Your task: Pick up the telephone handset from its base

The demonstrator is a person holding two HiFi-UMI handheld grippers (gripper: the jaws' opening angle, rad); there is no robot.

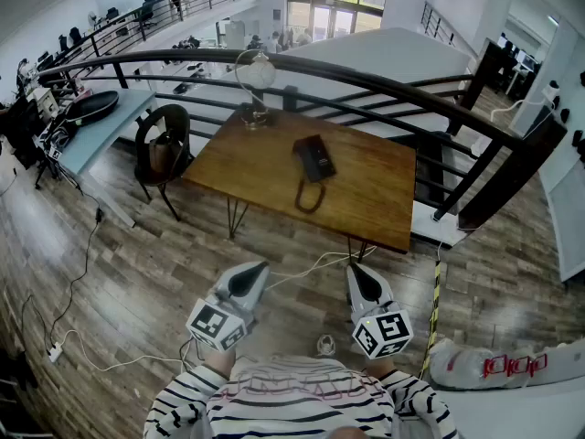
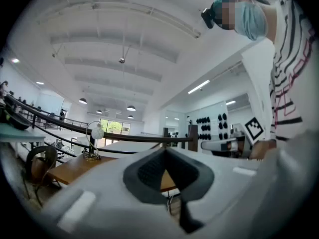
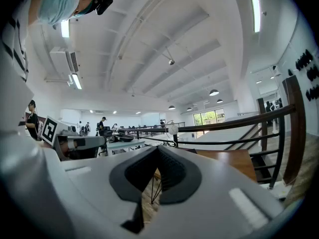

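Observation:
A black telephone (image 1: 314, 157) lies on the wooden table (image 1: 375, 199) in the head view, its handset resting on the base and a cord looping toward the table's near edge. My left gripper (image 1: 252, 273) and right gripper (image 1: 356, 273) are held close to my body, well short of the table, both shut with nothing between the jaws. In the left gripper view the shut gripper (image 2: 166, 151) points level at the table (image 2: 75, 169). The right gripper (image 3: 158, 149) also points level, with the table (image 3: 234, 158) off to its right. The phone is hidden in both gripper views.
A globe desk lamp (image 1: 253, 79) stands at the table's far left corner. A dark curved railing (image 1: 384, 80) runs behind the table. A black chair (image 1: 163, 149) stands at the table's left. Cables (image 1: 302, 271) trail over the wooden floor between me and the table.

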